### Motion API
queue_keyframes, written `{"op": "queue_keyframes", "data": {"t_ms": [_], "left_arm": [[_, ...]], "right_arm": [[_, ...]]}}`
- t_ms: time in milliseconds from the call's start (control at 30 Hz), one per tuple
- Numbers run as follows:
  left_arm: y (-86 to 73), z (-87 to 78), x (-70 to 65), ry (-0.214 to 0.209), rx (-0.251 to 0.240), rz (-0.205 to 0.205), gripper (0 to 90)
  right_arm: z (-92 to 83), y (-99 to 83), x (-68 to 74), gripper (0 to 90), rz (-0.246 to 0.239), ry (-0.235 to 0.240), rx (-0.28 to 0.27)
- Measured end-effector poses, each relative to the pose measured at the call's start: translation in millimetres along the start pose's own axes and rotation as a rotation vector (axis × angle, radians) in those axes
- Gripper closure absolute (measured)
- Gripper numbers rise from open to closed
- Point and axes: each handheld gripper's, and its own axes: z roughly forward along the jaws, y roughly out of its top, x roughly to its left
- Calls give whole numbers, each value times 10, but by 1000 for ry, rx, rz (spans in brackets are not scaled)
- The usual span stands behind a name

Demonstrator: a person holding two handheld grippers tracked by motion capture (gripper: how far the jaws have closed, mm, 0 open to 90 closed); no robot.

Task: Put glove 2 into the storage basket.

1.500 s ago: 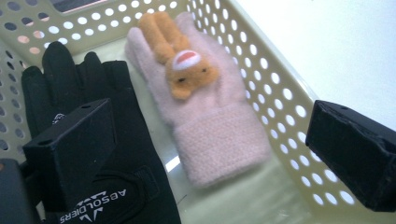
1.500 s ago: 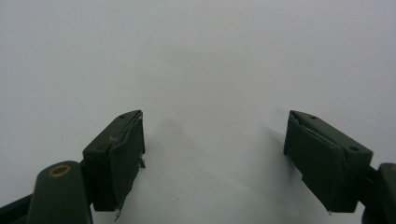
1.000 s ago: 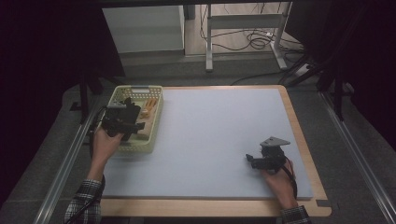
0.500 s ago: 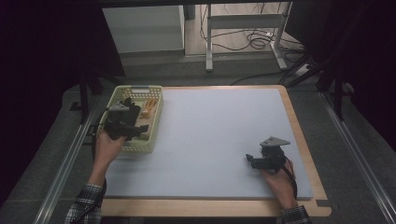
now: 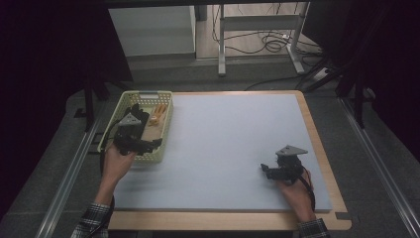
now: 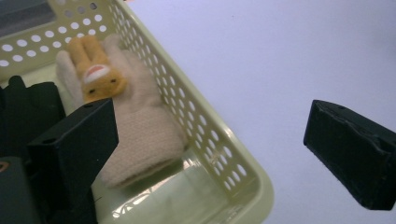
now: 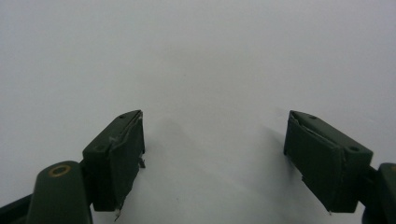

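Jaws of the left gripper [image 6: 210, 154] stand wide apart and hold nothing, straddling the near corner of the pale green perforated basket [image 6: 224, 154]: one jaw is inside it, the other outside over the grey table mat [image 6: 280, 56]. Inside the basket, just beyond the inner jaw, lies a cream knitted glove [image 6: 140, 130] with a yellow rabbit face [image 6: 95, 72] on it, resting against the basket wall. In the high view the left gripper [image 5: 141, 144] sits over the basket [image 5: 163, 129]. Well apart, the right gripper [image 7: 212, 154] rests low over the bare mat, jaws wide and empty.
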Motion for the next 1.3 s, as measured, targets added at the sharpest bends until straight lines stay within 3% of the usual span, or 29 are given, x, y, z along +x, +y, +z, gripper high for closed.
{"op": "queue_keyframes", "data": {"t_ms": [767,1300], "left_arm": [[-55,74,-347,-38,-10,55,24],[-39,125,-612,-95,-33,96,23]], "right_arm": [[-1,0,-1,201,-1,0,1],[-1,0,-1,200,-1,0,0]]}}
